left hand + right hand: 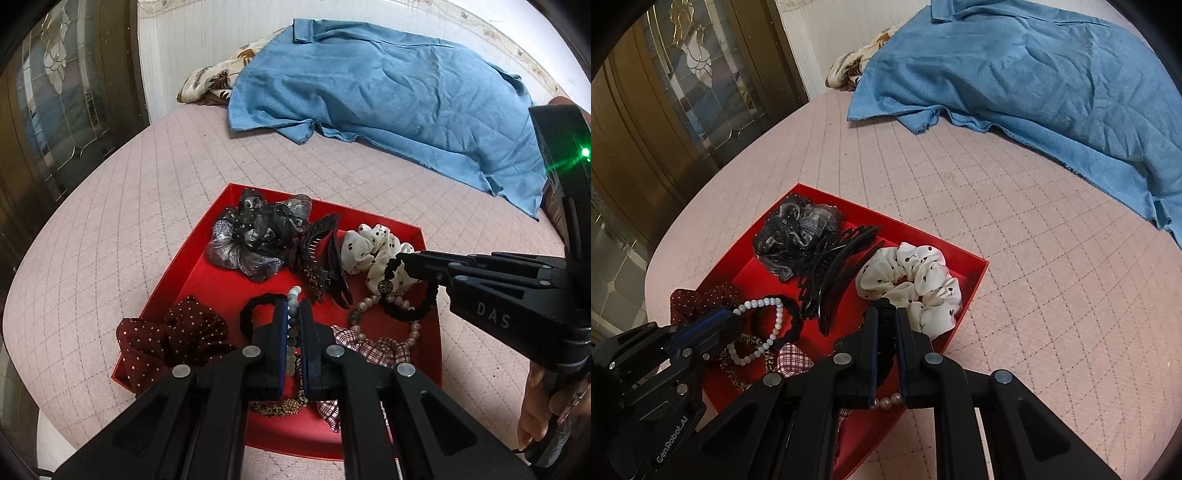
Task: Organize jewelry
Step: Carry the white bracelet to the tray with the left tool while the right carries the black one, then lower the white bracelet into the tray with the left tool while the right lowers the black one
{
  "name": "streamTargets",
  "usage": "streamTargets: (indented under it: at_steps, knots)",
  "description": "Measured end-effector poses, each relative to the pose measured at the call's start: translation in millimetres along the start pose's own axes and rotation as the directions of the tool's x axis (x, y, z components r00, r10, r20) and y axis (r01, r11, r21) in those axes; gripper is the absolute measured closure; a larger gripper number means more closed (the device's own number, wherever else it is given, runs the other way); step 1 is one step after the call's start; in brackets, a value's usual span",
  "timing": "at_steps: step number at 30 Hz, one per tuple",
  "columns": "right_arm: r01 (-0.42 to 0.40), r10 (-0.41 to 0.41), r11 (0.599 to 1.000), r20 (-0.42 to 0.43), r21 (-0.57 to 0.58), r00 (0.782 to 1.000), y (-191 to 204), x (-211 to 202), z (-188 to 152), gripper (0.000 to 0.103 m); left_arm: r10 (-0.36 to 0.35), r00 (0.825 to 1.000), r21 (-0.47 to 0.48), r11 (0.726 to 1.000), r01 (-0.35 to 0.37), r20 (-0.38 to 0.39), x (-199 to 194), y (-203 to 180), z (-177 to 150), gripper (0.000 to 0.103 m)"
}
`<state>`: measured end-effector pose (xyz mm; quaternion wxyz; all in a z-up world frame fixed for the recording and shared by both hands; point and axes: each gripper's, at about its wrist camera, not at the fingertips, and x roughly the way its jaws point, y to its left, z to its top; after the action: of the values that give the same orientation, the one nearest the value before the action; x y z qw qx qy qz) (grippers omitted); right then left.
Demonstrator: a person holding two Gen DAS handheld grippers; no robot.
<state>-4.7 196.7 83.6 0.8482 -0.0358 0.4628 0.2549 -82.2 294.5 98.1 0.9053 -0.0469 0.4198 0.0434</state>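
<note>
Both grippers pinching items over the red tray [173, 269], late in sorting

Left gripper [294, 314] clamps a pale bead bracelet [764, 304]; right gripper [886, 325] clamps a black beaded band [410, 310]. Both hang just above the tray on the pink quilted bed [1034, 277]. White dotted scrunchie [923, 280], black claw clip [831, 273], grey bow [251, 236] already inside; only the two held pieces left to set down
</note>
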Motion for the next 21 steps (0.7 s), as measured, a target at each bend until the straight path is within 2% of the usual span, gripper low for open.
streamTargets:
  at_steps: [21]
  knots:
    - [-0.012,0.013,1.000,-0.025,0.009,1.000,-1,15,2,0.093,0.002,0.999,-0.002,1.000,-0.003,-0.034,9,2,-1,0.097]
